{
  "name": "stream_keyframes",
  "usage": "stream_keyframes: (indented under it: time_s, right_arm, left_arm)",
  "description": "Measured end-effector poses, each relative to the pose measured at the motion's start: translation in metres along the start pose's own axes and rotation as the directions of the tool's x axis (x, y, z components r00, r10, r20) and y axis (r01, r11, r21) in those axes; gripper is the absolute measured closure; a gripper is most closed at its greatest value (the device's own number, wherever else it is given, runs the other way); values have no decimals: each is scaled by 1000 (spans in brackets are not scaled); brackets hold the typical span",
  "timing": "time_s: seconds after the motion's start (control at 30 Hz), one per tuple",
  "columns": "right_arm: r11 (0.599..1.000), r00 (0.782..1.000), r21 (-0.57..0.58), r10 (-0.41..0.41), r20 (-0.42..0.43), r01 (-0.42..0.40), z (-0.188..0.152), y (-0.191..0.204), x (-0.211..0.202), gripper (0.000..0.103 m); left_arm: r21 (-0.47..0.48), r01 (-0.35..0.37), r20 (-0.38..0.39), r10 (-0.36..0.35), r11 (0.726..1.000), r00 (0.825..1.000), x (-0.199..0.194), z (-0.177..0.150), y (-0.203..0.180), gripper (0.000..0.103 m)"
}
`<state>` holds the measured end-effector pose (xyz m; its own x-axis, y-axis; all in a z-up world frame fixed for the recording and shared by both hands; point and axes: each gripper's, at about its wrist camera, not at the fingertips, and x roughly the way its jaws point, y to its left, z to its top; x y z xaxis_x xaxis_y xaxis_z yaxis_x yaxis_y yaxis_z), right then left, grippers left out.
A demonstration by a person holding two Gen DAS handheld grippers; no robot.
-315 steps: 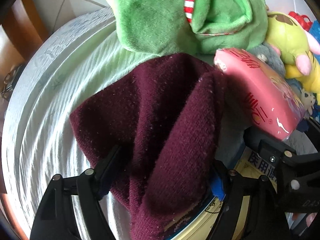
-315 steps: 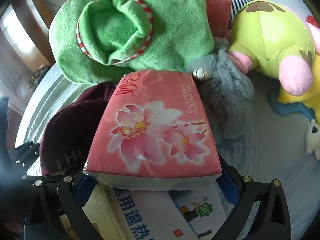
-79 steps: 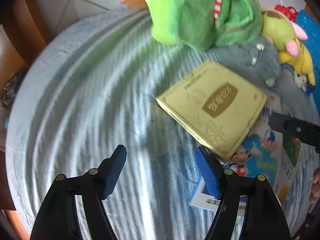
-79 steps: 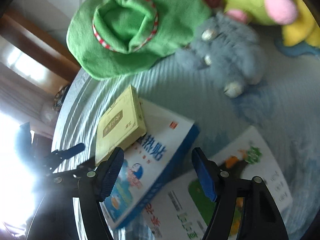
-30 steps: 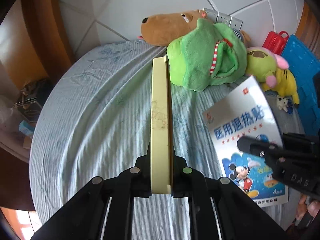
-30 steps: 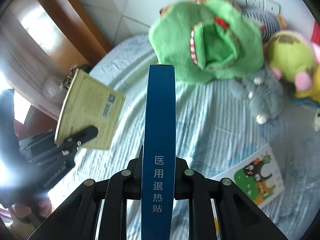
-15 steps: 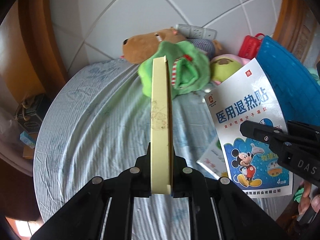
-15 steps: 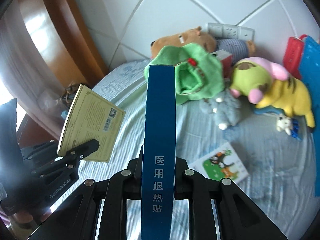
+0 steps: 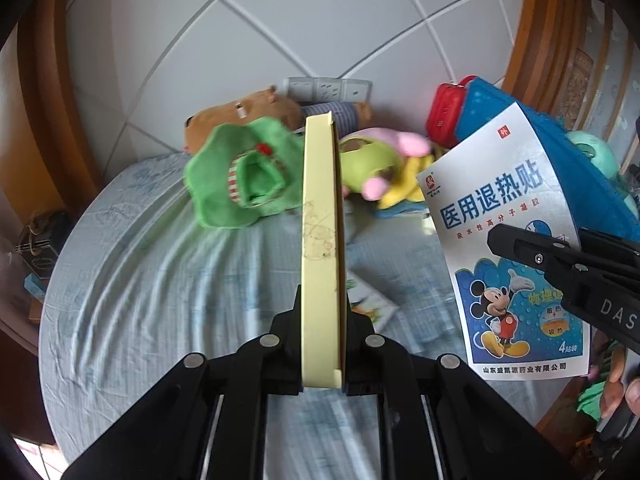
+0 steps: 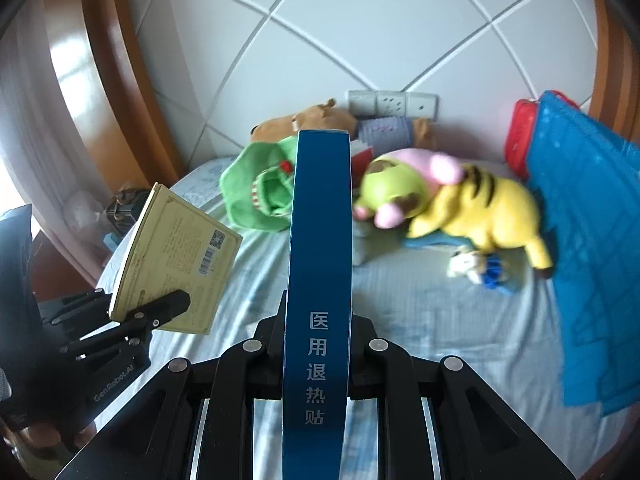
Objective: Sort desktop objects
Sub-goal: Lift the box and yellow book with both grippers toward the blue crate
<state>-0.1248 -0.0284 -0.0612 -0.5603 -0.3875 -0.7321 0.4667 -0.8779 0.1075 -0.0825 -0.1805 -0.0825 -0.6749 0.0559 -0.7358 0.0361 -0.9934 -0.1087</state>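
My left gripper is shut on a pale yellow box, held edge-on above the table. In the right wrist view that yellow box shows its printed back at the left, clamped in the left gripper. My right gripper is shut on a blue and white medicine box, seen spine-on. The left wrist view shows the medicine box's cartoon-mouse front at the right, gripped by the right gripper. A small illustrated booklet lies flat on the light blue tablecloth below.
Plush toys sit along the wall: a green one, a brown dog, a yellow-green and pink one and a yellow striped one. A blue quilted item and a red case stand at the right. A power strip is behind.
Both grippers rose and pulled back from the table with their boxes. The plush toys and the booklet look smaller and farther, and more of the tiled wall shows.
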Motion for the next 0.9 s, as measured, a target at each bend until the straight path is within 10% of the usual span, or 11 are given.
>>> stream_keyframes:
  time_s: [0.9]
  right_arm:
    - [983, 952, 127, -165, 258, 136, 36, -171, -174, 85]
  left_arm:
    - [242, 115, 104, -144, 963, 984, -26, 106, -216, 92]
